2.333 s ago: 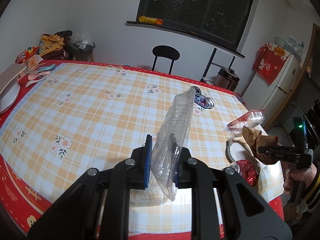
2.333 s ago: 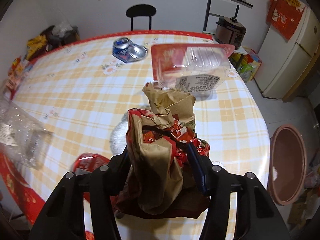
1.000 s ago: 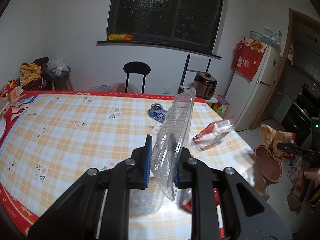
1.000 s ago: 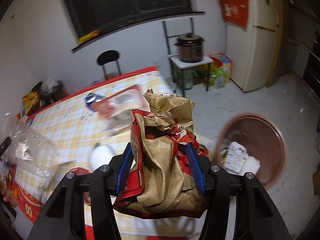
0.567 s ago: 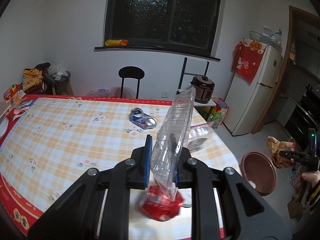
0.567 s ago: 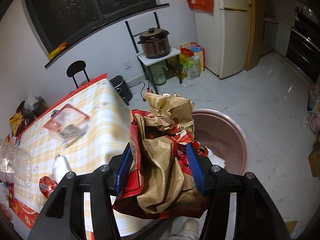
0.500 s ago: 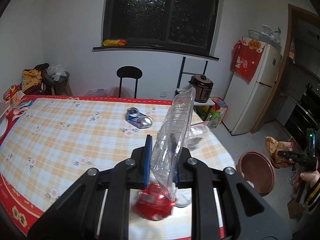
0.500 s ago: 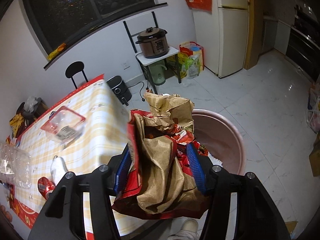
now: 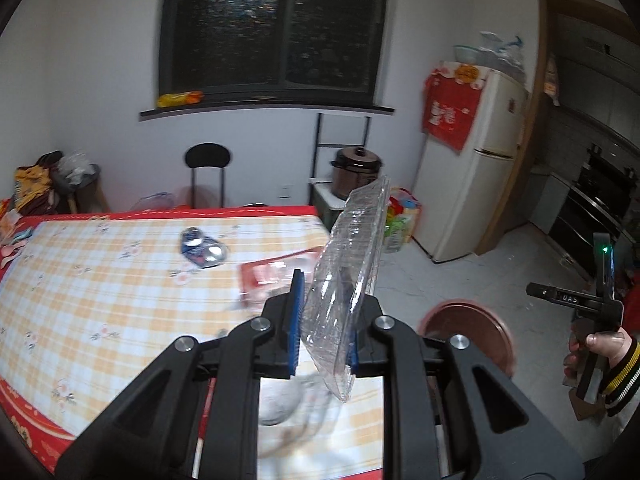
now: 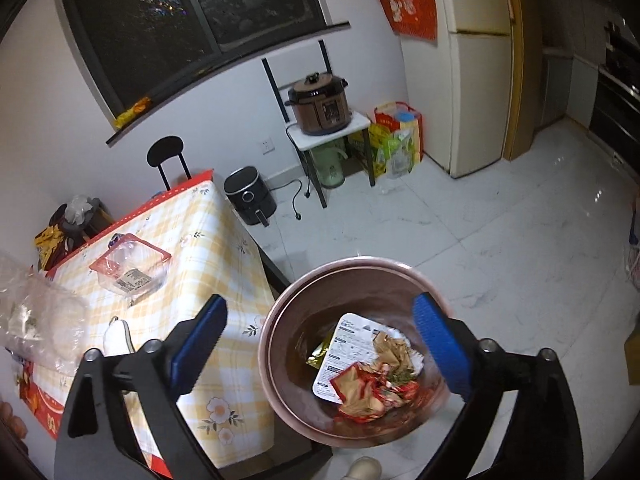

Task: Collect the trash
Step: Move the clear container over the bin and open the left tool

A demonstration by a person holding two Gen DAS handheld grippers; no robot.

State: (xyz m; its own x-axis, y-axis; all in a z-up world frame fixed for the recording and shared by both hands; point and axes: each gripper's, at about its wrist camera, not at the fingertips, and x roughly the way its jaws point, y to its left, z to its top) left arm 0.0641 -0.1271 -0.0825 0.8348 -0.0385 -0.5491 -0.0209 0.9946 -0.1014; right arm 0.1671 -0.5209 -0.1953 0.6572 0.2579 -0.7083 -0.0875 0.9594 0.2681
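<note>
My left gripper [image 9: 322,320] is shut on a crushed clear plastic container [image 9: 350,264], held above the table's right end. My right gripper [image 10: 320,340] hangs over the brown trash bin [image 10: 280,320], its jaws opening wide with nothing between them. The crumpled brown and red paper bag [image 10: 370,390] lies inside the bin on a white wrapper. In the left wrist view the bin [image 9: 472,336] stands on the floor to the right of the table, and a hand holds the right gripper [image 9: 576,300] beyond it. A red-rimmed clear tray [image 10: 130,262] and a crushed can [image 9: 202,248] lie on the checked tablecloth [image 9: 100,288].
A white bowl-like item [image 10: 116,336] sits near the table's edge. A black chair [image 9: 207,172] stands behind the table. A cooker on a small stand [image 10: 320,106], an air fryer [image 10: 250,196], bags [image 10: 398,138] and a fridge [image 10: 476,64] line the wall. White floor tiles [image 10: 500,240] spread around the bin.
My right gripper's jaws have spread and the paper bag has dropped into the bin. My left gripper has carried the clear container rightward toward the table's end and the bin.
</note>
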